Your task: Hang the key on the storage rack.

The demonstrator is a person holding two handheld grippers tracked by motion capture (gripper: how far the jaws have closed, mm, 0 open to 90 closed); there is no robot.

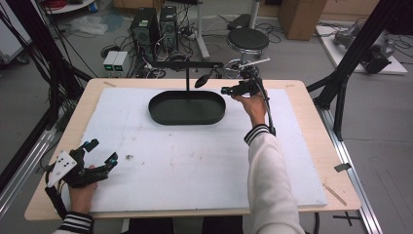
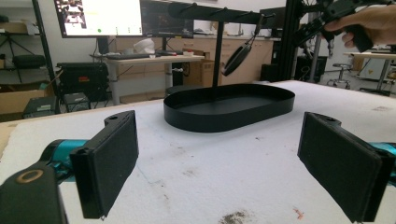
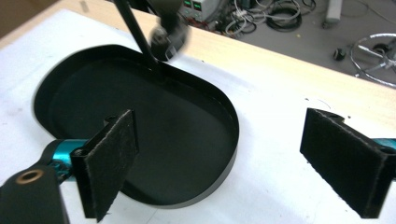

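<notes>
A black oval tray (image 1: 187,121) lies at the far middle of the white mat, with a T-shaped black stand (image 1: 188,80) rising from it. From the stand's crossbar hangs a black spoon (image 1: 202,79), right of the post. My right gripper (image 1: 225,90) hovers open just right of the tray's right end, close to the spoon, with nothing between its jaws. In the right gripper view my right gripper (image 3: 219,158) looks down on the tray (image 3: 231,116) and the blurred spoon (image 3: 168,35). My left gripper (image 1: 103,152) rests open at the near left, empty. The left gripper view shows my left gripper (image 2: 217,163) facing the tray (image 2: 219,122) and spoon (image 2: 237,58).
The white mat (image 1: 195,165) covers most of the wooden table (image 1: 311,92). A black frame post (image 1: 350,53) stands at the table's right, and a stool (image 1: 247,39) and computer cases (image 1: 156,24) stand on the floor beyond the far edge.
</notes>
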